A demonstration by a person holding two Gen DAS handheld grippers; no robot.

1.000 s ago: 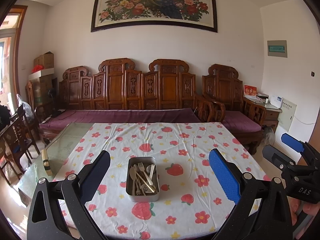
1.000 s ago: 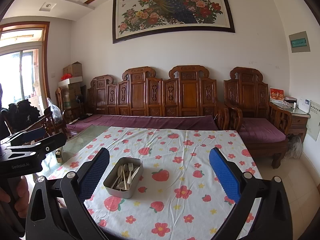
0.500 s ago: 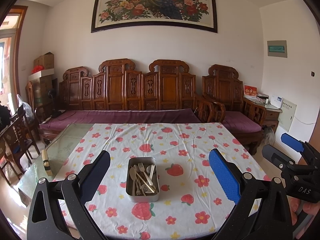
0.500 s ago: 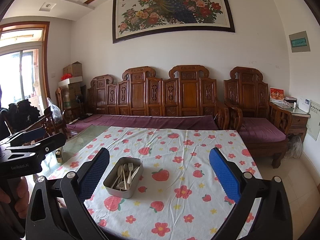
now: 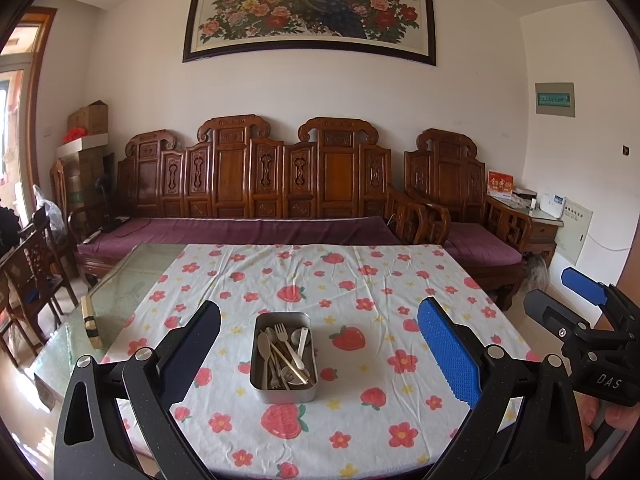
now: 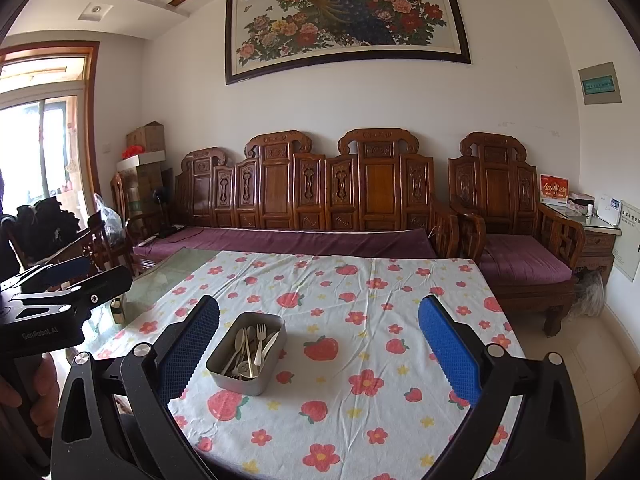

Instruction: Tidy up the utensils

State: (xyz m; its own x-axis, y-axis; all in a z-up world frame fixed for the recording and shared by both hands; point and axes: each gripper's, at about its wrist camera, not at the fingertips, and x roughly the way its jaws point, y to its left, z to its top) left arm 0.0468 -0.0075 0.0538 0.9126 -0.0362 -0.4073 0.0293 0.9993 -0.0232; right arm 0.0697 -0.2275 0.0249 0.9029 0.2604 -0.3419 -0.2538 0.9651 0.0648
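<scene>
White-walled sitting room with a glass-topped worktop (image 5: 120, 292), most of it covered by a white cloth printed with red strawberries and flowers (image 5: 360, 280). Left tongs (image 5: 318, 354) are held above the near edge of the worktop, their two blue-padded fingers (image 5: 448, 356) set wide apart and gripping nothing. Right tongs (image 6: 318, 354) are likewise spread wide and empty; seen from the left wrist view they sit at the right edge of the frame, beyond the corner of the cloth. A person's hand (image 6: 28, 388) grips the black handle of the left tongs at the left edge of the right wrist view.

Between the fingers of the left tongs, but well ahead of them on the cloth, stands a grey rectangular metal tin (image 5: 285, 392). It holds a loose heap of pale utensils: a fork (image 5: 282, 332) with tines pointing away, several spoons (image 5: 263, 346), and thin sticks (image 5: 288, 358) crossing them diagonally. In the right wrist view the same tin lies just beside the left finger, towards the near left part of the cloth.

Outward: a small pale block with a dark band (image 5: 91, 326) rests on the bare glass to the left. Behind the worktop runs a carved dark-wood bench with purple cushions (image 5: 256, 184), and above it hangs a framed peacock-and-flower painting (image 5: 312, 8).
</scene>
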